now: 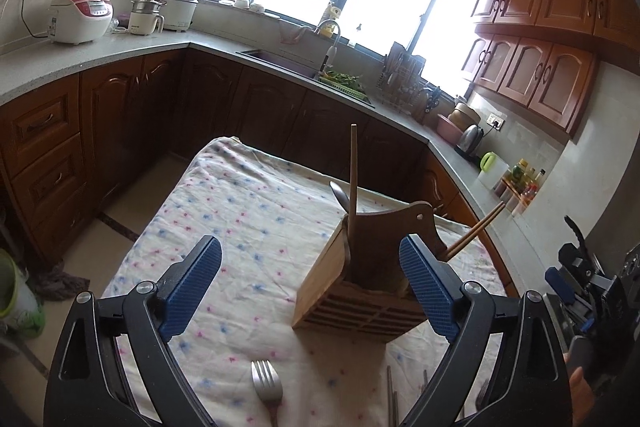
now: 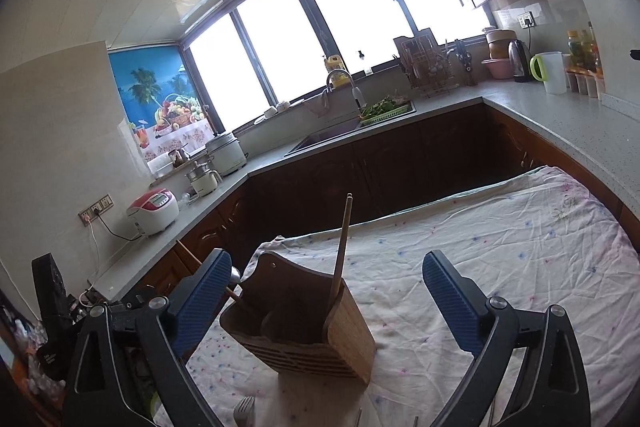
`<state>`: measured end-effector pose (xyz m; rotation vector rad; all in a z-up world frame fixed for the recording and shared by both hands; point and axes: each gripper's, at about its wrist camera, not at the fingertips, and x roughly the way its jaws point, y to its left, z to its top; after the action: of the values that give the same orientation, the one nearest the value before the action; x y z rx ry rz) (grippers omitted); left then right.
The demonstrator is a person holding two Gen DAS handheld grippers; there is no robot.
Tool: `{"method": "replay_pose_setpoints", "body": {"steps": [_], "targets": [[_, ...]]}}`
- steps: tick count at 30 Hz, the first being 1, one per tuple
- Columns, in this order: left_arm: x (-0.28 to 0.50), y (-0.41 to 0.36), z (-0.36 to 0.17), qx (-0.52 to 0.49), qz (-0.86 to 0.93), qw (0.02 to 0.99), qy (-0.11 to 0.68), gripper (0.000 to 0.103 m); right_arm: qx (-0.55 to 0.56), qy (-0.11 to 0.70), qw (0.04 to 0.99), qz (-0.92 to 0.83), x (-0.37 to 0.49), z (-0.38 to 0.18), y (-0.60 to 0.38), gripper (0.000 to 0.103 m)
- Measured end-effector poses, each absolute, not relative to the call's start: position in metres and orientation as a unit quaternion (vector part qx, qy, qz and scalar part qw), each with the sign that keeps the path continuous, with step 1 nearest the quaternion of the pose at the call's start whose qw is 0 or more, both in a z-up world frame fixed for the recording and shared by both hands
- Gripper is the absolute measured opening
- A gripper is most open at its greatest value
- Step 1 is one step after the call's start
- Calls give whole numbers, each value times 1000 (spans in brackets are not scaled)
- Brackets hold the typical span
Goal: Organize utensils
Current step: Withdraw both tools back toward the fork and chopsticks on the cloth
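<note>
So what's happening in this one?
A person with a handheld gripper in each hand is sorting cutlery into a slatted wooden utensil holder on a floral-cloth table. Both the left gripper and right gripper are open and hold nothing. The holder already contains wooden chopsticks and a metal spoon. A silver fork lies on the cloth, not yet put away.

Left wrist view: looking forward and slightly down between the spread tongs (image 1: 310,287), close over the cloth-covered table (image 1: 240,211), wooden utensil holder (image 1: 360,291) near the right pad. Right wrist view: same low forward look, holder (image 2: 304,331) nearer its left pad. Shared by both: holder, table, window (image 2: 320,27) counter beyond
</note>
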<state>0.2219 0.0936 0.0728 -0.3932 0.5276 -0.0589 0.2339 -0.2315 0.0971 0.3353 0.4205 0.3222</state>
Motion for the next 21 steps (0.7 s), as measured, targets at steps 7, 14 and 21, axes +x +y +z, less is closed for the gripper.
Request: {"method": "replay_pose_setpoints", "body": {"steps": [7, 14, 21], "targets": [[191, 89, 59, -194, -33, 938, 285, 93, 152, 230, 951, 141, 192, 82, -244, 102], [165, 74, 48, -181, -43, 935, 303, 93, 144, 248, 952, 109, 148, 60, -265, 102], [148, 58, 25, -167, -51, 926, 335, 93, 123, 273, 951, 79, 116, 32, -278, 102]]}}
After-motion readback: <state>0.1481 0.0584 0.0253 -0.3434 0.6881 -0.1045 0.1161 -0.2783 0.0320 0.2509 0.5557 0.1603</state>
